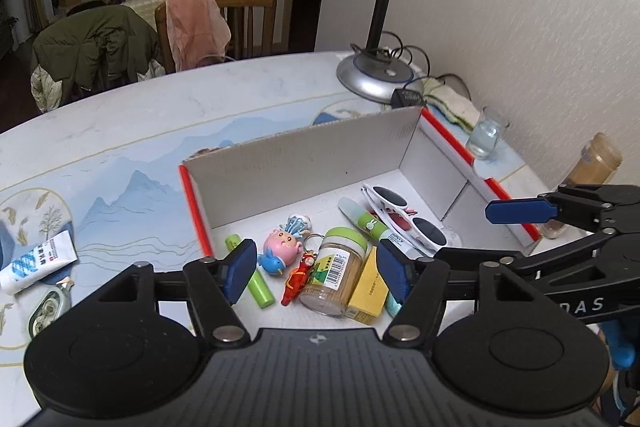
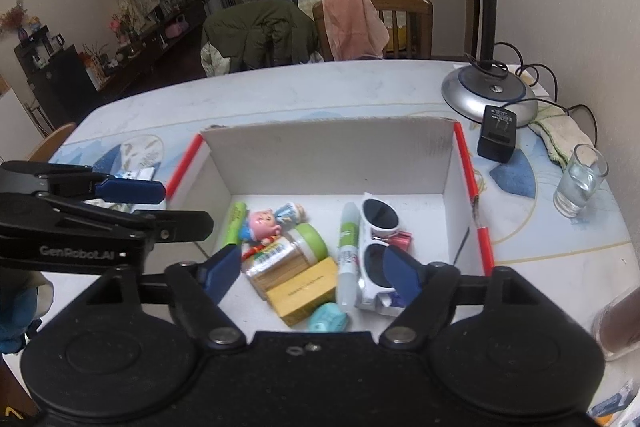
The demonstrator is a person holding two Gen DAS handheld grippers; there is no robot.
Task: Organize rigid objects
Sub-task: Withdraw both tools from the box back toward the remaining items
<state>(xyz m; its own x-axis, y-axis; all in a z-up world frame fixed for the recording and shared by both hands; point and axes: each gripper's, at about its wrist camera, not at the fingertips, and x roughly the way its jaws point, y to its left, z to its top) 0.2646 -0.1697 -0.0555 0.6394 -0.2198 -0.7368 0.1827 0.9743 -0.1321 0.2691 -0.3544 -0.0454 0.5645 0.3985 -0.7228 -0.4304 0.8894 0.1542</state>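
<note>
Left wrist view showed the left gripper (image 1: 318, 269) poised above the near edge of the open cardboard box (image 1: 304, 147), its blue-padded jaws spread apart with nothing between them. Inside the box a cluster of small items was seen: a toothpick jar (image 1: 334, 269) with a green lid lying on its side, a yellow carton (image 1: 368, 287) touching it, a green tube (image 1: 252, 273), a pink cartoon keychain (image 1: 282, 247), a glue stick (image 1: 364, 221) and white sunglasses (image 1: 408, 217).

Outside the box, to the left of that gripper, a toothpaste tube (image 1: 38, 261) was found lying flat on the table (image 1: 160, 99), with a small round tin (image 1: 48, 309) just nearer the camera. The tube's long axis ran diagonally, its cap end pointing down and left, away from the box. These two were judged to be the things not yet put away.

The right gripper (image 2: 312, 273) was likewise held wide and empty, over the box's near right part, directly above the sunglasses and glue stick. On its own side a drinking glass (image 2: 580, 183) and a black power adapter (image 2: 496, 135) stood on the table, but these were not taken as items to be sorted.

The toothpaste tube was judged far nearer the left gripper, well apart from the right one. A leftward swing, with the jaws turned across the tube's diagonal axis, was thought likely to be required.
</note>
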